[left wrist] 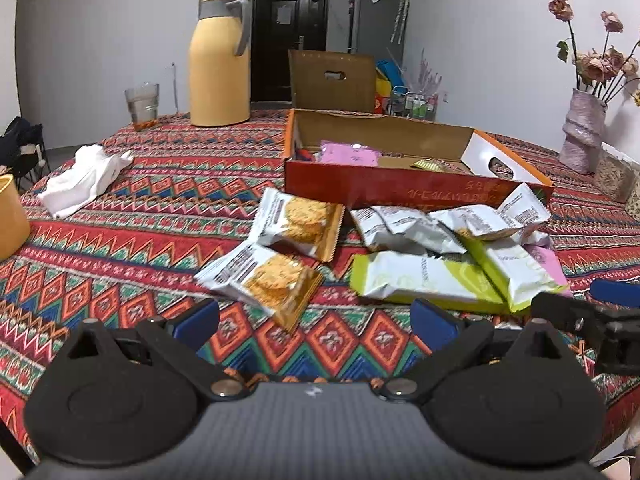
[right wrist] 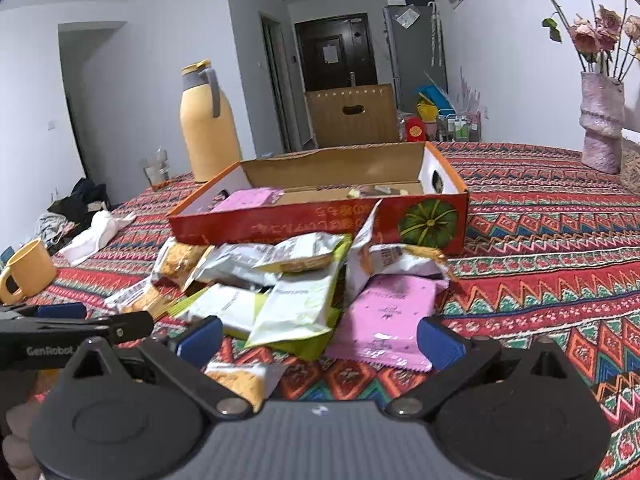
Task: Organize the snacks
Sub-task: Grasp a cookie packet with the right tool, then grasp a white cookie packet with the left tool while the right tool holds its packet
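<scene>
Left wrist view: the left gripper hovered released and empty at lower centre, a biscuit pack just beyond its fingers and the box at centre right. Right wrist view: the right gripper was likewise spread with nothing held, over the pink pack and the green packs heaped before the box. Because the packs overlapped, a pinch would probably catch two or drag the pile.
</scene>
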Available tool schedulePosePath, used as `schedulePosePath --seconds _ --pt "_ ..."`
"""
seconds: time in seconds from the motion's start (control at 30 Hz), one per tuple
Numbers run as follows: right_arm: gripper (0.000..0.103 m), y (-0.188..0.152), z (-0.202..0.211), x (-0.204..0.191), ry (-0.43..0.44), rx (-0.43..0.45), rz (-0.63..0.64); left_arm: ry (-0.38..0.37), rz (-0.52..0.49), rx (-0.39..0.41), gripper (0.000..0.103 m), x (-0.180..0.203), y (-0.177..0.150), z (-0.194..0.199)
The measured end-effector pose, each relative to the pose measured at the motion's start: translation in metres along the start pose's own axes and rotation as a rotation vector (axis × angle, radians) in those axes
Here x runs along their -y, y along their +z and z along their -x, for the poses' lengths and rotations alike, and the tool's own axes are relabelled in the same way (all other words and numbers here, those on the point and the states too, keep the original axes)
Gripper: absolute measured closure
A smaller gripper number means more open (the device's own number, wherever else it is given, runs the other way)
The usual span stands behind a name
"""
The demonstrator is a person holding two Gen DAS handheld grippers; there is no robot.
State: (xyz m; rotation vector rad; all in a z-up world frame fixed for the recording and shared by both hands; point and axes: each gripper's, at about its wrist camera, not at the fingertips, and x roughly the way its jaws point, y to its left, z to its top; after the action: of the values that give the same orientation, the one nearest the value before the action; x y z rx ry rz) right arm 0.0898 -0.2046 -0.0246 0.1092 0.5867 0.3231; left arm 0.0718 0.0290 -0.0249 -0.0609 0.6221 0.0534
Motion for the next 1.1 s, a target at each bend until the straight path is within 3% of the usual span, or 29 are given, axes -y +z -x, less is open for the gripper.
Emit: schedulePosePath --seconds 0.33,0.73,0.8,1.1 --pt "0.002 -0.014 -0.004 -0.028 0.042 -0.075 0.040 0.003 0.035 -0.012 0.000 -0.020 -0.010 0.012" --pt "0.039 -0.021 -0.015 -0.046 0.065 -0.124 0.097 -0.022 0.042 -0.023 0.000 -0.026 -0.016 0.013" --pt "0.051 -0.022 -0.019 -0.046 0.068 -0.145 0.096 -0.021 0.043 -0.021 0.000 -0.026 -0.016 0.013" --pt "0.054 -0.022 -0.013 -0.047 0.086 -0.125 0.109 -0.022 0.045 -0.023 0.000 -0.026 -0.015 0.012"
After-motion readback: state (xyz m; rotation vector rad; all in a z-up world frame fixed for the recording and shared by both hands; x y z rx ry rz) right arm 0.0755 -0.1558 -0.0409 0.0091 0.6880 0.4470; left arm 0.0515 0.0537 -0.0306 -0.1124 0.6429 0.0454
